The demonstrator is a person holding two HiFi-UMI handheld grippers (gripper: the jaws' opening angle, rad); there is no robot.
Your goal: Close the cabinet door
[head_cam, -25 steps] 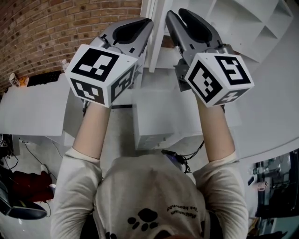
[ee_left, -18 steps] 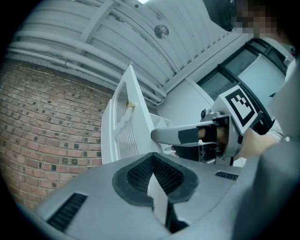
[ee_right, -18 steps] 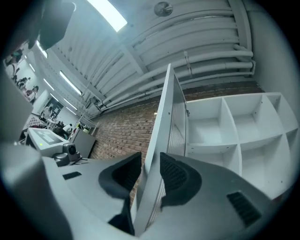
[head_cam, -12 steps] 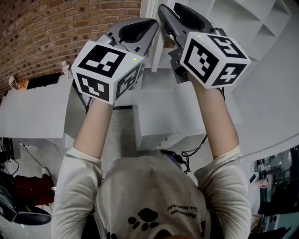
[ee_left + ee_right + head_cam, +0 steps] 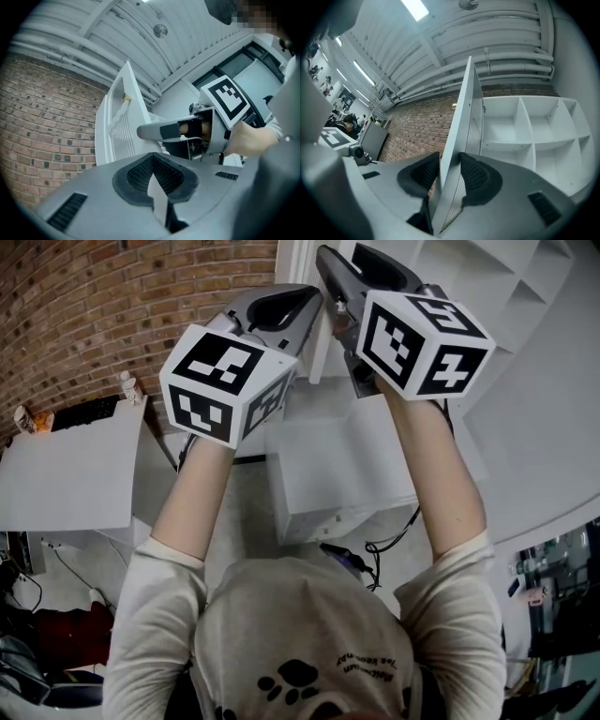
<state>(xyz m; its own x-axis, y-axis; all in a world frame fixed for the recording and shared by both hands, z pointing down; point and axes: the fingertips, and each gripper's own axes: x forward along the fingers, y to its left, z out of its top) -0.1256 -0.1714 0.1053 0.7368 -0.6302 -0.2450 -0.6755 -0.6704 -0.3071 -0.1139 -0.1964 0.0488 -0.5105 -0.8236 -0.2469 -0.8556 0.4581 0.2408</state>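
The white louvred cabinet door stands open, edge-on between my two grippers. Its front edge lies between the pads of my right gripper. Those jaws have just been opening and now stand wide, the pads close beside the door without pressing on it. My left gripper is on the door's other side, jaws together with nothing in them. From there I see the door's outer face with a small knob, and the right gripper's finger reaching past it. The open white cabinet shows bare shelves.
A brick wall runs behind and to the left of the cabinet. Below my arms are a white table, a white box and cables on the floor. A person sits far off.
The right gripper has shifted up the picture and a little left, closer along the door's edge. The left gripper has barely moved.
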